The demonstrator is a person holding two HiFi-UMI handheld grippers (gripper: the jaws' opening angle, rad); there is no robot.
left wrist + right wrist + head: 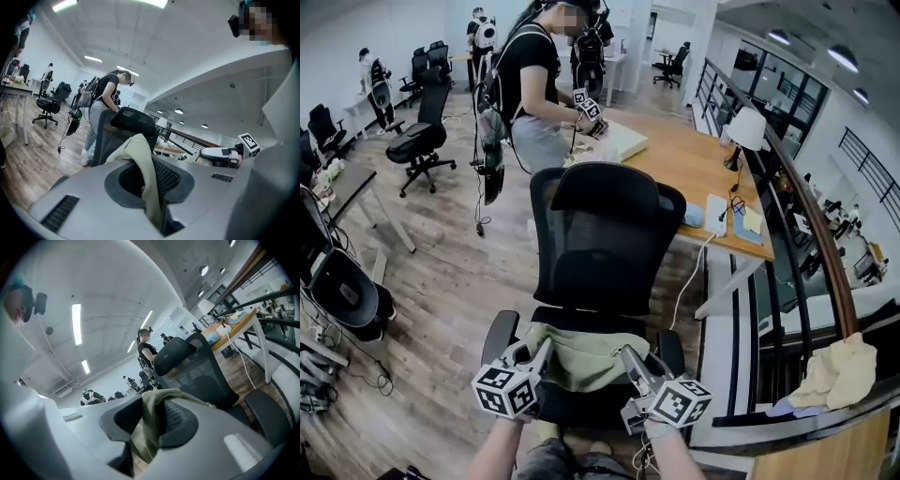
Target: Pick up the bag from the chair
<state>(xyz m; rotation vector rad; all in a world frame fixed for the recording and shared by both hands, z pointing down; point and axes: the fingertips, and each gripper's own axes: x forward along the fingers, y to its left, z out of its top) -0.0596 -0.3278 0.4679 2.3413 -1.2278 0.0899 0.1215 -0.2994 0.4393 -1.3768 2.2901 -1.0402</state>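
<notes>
Black mesh and black plastic filled the middle of the head view: the chair [605, 244], tall-backed, stood square in front of the wooden bench [694, 169], where a person [534, 84] was busy; and on its seat, against the foot of the backrest, lay the bag [581, 354], pale olive cloth, slumped and soft.

Both tools were in on it; the left hand-held gripper [539, 349] had the bag's near-left edge, the right hand-held gripper [633, 358] the near-right edge; each was clamped tight on a fold of cloth with nothing else between its jaws.

The step in hand looked like the lift, and with limp cloth it wanted doing evenly: both sides up together, at one pace, so the bag rose between the armrests and neither fold dragged out of its pinch; a lopsided pull would likely tip the weight onto one grip.

The views split the work nicely; the head view alone showed the bag's body on the seat and both tools at once, but it could not settle the grip; the left gripper view did, with the bag [140, 161] running down into the closed jaws, and it caught the other tool's marker cube [248, 143] off to the right; the right gripper view showed its own fold of the bag [149, 425] nipped the same way, plus an armrest [267, 416] close by, something to steer clear of.
</notes>
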